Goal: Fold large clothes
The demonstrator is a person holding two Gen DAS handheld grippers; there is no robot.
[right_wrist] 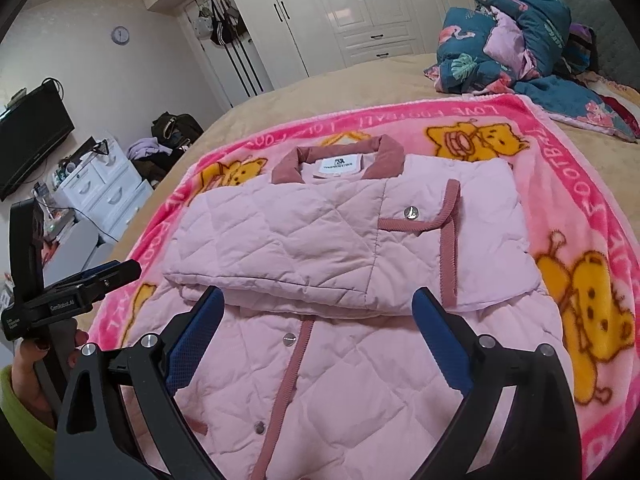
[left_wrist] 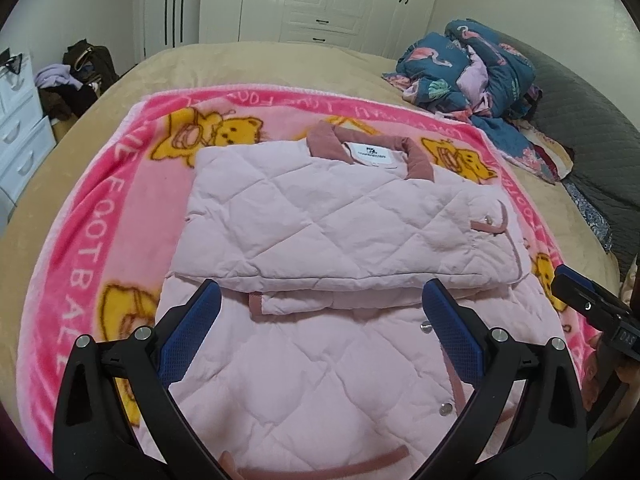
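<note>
Pink quilted jacket (left_wrist: 332, 216) lies part-folded on a pink cartoon blanket (left_wrist: 92, 216) spread over the bed (left_wrist: 256, 60), its collar toward twelve o'clock and its unfolded lower part at six. Both claws hover released above that lower part with nothing between their pads: the left claw (left_wrist: 320, 308) and the right claw (right_wrist: 316, 312). Only the right wrist view shows a television (right_wrist: 32, 132) at nine o'clock and a wall clock (right_wrist: 120, 35) at eleven, while both show the crumpled teal bedding (left_wrist: 468, 68) at one o'clock.
</note>
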